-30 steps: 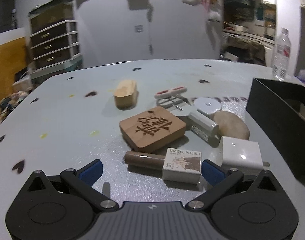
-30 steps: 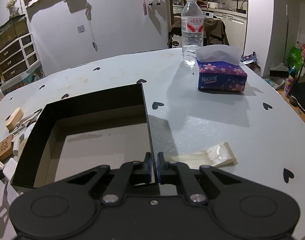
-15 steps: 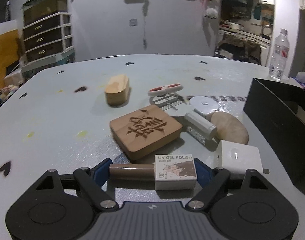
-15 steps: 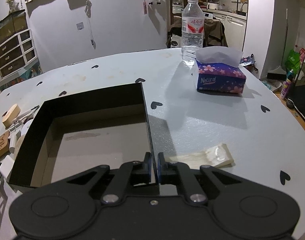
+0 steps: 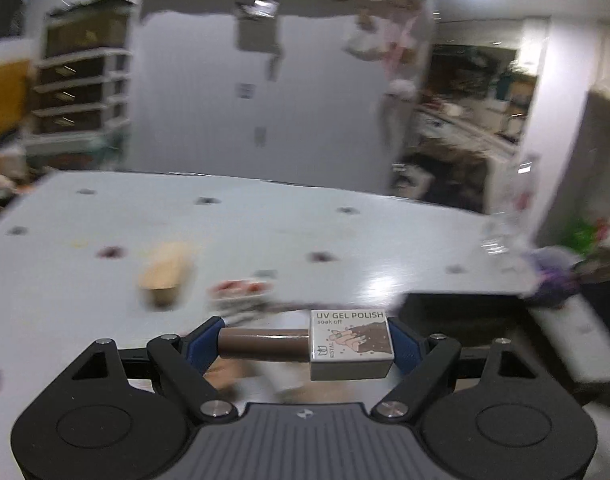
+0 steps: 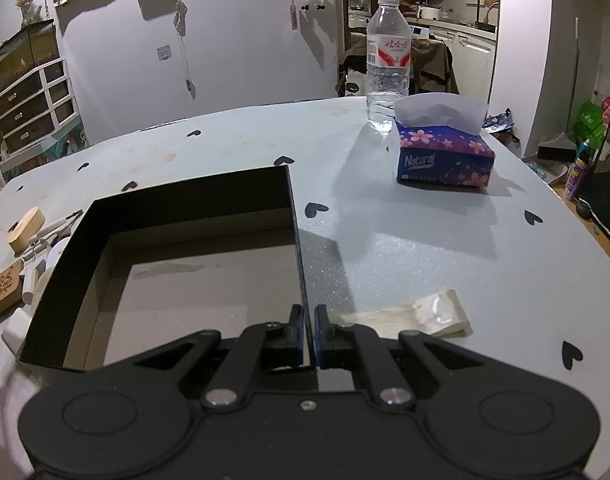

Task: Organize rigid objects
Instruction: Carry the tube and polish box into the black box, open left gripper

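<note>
Currently, in the left wrist view, the left tool (image 5: pixel 305 342) pinches the UV gel polish bottle (image 5: pixel 309 346) lengthwise, pads on cap and base, lifted clear of the blurred desk (image 5: pixel 265 232). In the right wrist view, the right tool (image 6: pixel 309 330) is pressed together on the right wall of the open black box (image 6: pixel 185 200), which sits on the desk with its floor bare.

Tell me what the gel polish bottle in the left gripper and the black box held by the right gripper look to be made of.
Gel polish bottle: glossy brown cap, likely plastic, a highlight running along it; pale square body with a printed label, glass or plastic, cannot tell.
Black box: probably cardboard, with thin matte black walls and a dull brown inside.
</note>
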The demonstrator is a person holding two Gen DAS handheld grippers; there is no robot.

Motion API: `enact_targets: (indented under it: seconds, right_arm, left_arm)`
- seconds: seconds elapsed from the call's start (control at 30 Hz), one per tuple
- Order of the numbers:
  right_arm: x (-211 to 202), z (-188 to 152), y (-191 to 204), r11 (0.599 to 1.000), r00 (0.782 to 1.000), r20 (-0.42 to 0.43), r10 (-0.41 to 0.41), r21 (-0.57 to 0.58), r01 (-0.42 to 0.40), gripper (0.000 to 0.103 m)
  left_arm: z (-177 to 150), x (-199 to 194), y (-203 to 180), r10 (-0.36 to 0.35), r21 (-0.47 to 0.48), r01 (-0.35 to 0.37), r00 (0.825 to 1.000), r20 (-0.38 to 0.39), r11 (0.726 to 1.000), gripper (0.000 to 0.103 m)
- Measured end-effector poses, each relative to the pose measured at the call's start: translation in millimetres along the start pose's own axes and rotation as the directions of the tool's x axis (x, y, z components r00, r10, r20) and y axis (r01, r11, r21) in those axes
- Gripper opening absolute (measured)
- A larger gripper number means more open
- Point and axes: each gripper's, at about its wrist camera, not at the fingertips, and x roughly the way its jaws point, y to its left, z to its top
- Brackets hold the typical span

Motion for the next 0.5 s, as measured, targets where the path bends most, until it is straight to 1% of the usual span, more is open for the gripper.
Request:
enact_targets:
  seconds: [0.1, 0.2, 0.3, 0.37, 0.5]
  right_arm:
    - [0.7, 0.9, 1.2, 1.000, 1.000, -0.004, 0.011, -0.005, -0.011, 0.005]
    - [2.1, 1.8, 2.6, 1.000, 1.000, -0.005, 0.019, -0.015, -0.019, 0.004]
    - [3.4, 2.6, 2.7, 0.999, 1.000, -0.006, 0.026, -0.022, -0.027, 0.004]
    - [3.6, 3.2, 2.4, 0.999, 0.999, -0.007, 0.032, -0.033, -0.032, 0.004]
    - [3.8, 4.0, 3.5, 0.997, 0.999, -0.019, 0.048, -0.052, -0.049, 0.003]
  left_arm:
    - [12.9, 21.6, -34.0, -0.105, -0.040, 0.102, 0.993, -0.063, 0.994, 0.085]
    - [17.3, 48.9, -70.0, -0.176, -0.083, 0.165, 0.974, -0.141, 0.983, 0.085]
    - [15.4, 78.3, -101.7, -0.191, -0.092, 0.176, 0.963, -0.192, 0.980, 0.085]
    - [10.7, 99.6, -115.6, -0.201, -0.116, 0.178, 0.953, -0.226, 0.977, 0.085]
    - [1.7, 133.0, -137.7, -0.174, -0.140, 0.141, 0.949, -0.262, 0.980, 0.085]
